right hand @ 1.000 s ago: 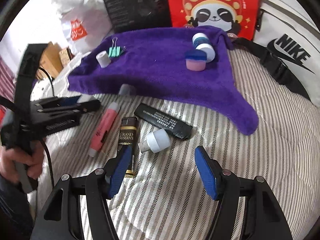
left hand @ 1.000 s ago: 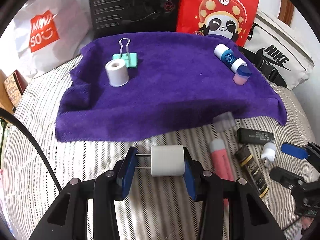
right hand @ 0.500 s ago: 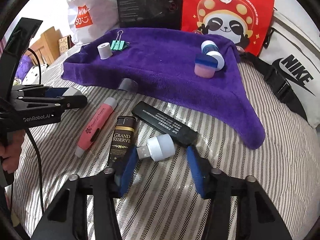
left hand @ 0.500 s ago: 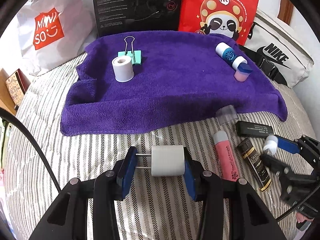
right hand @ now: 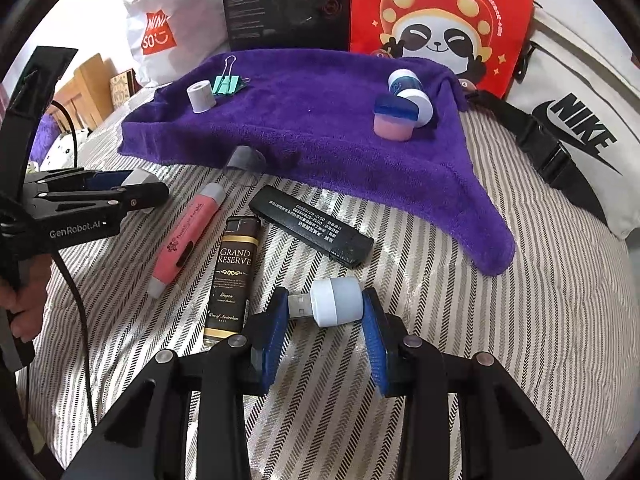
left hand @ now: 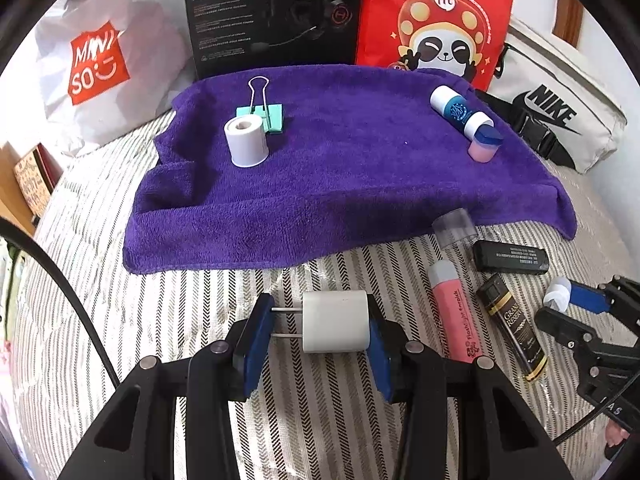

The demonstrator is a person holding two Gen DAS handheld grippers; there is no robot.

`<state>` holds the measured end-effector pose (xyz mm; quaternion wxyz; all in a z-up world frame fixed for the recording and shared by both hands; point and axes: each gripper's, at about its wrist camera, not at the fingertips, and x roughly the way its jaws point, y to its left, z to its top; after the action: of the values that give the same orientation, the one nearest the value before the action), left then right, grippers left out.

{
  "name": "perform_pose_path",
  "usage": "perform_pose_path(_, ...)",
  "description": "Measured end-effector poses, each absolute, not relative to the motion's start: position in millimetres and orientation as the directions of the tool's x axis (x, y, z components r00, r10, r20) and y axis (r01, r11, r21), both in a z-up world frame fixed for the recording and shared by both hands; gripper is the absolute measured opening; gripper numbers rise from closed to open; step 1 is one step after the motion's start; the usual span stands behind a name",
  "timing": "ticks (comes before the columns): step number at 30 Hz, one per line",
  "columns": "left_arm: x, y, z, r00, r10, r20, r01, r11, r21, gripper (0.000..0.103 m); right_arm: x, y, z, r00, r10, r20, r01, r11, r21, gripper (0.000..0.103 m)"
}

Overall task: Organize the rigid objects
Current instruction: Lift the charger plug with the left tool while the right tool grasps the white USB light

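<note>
The left hand-held gripper is clamped on one white plug adapter, its long axis lying across the jaws, two prongs pointing at the left pad, above the striped bed. The right hand-held gripper grasps one small USB light, its connector pointing left, near the bed's front edge. On the purple towel lie four items; beside it lie three longer sticks.

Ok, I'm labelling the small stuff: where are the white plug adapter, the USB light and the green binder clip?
white plug adapter (left hand: pixel 335 322), left wrist view, front face of its body.
USB light (right hand: pixel 338 301), right wrist view, its white dome.
green binder clip (left hand: pixel 269 114), left wrist view, its green body.
</note>
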<state>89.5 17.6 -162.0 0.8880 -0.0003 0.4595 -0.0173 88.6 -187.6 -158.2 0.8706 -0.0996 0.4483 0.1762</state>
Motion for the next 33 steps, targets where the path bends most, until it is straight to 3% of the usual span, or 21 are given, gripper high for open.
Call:
perform_pose_path(14, 87, 19, -162, 0.594, -0.034, -0.804, 0.029, 0.999, -0.021, 0.041, 83, -190, -161, 0.578, 0.237, -0.781, -0.387, 0.922, -0.007, 0.038)
perform_pose_path(21, 83, 33, -155, 0.583, -0.115, -0.804, 0.036, 0.993, -0.116, 0.041, 90, -198, -152, 0.526, 0.267, -0.807, -0.363, 0.929, 0.070, 0.037)
perform_pose_path(33, 83, 54, -130, 0.604, -0.140, -0.784, 0.022, 0.987, -0.158, 0.041, 97, -201, -119, 0.561, 0.274, -0.782, -0.358, 0.931, 0.069, 0.037)
